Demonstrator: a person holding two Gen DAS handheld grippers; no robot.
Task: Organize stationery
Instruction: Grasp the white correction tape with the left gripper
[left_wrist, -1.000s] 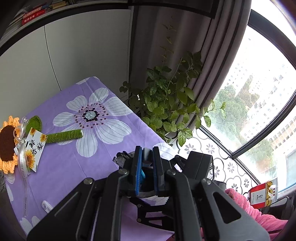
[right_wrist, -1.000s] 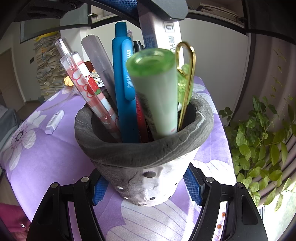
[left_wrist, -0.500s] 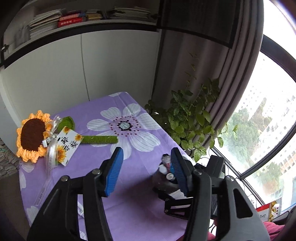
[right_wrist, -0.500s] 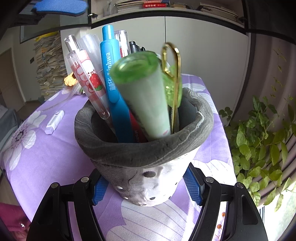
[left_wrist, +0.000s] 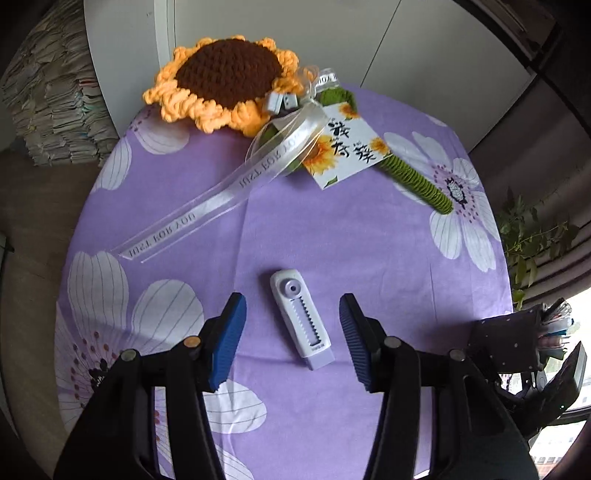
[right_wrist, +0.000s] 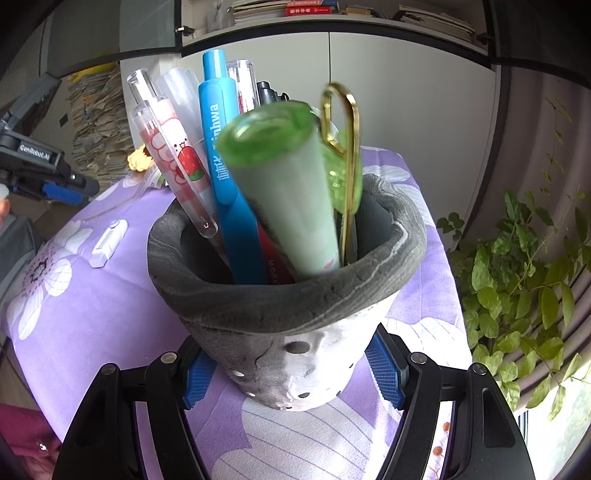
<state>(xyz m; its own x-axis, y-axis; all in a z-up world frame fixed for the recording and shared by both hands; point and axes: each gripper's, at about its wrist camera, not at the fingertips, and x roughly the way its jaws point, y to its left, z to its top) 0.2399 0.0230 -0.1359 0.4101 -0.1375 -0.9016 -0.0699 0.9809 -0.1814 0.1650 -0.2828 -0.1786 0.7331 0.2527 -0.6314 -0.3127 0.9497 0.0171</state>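
Observation:
A white and lilac correction-tape-like case (left_wrist: 301, 319) lies flat on the purple flowered tablecloth (left_wrist: 332, 229). My left gripper (left_wrist: 291, 301) hovers over it, pointing down. It is open, with one blue pad on each side of the case and neither touching it. My right gripper (right_wrist: 291, 374) is shut on a grey and white pen holder (right_wrist: 295, 354), which stands on the cloth. The holder is filled with several pens, a green-capped tube (right_wrist: 284, 184) and a gold clip (right_wrist: 345, 155). From the right wrist view, the case (right_wrist: 107, 242) lies far left, below the left gripper (right_wrist: 55, 192).
A crocheted sunflower (left_wrist: 225, 81) with a ribbon (left_wrist: 221, 199) and a card (left_wrist: 347, 147) lies at the far end of the table. A leafy plant (right_wrist: 517, 288) stands to the right, by the window. Paper stacks (left_wrist: 55, 96) rise beyond the table's left edge.
My left gripper went from shut above the pen holder to open, then swung across the table and tipped down over the white case. The green-capped tube in the holder has tilted. The right gripper kept still.

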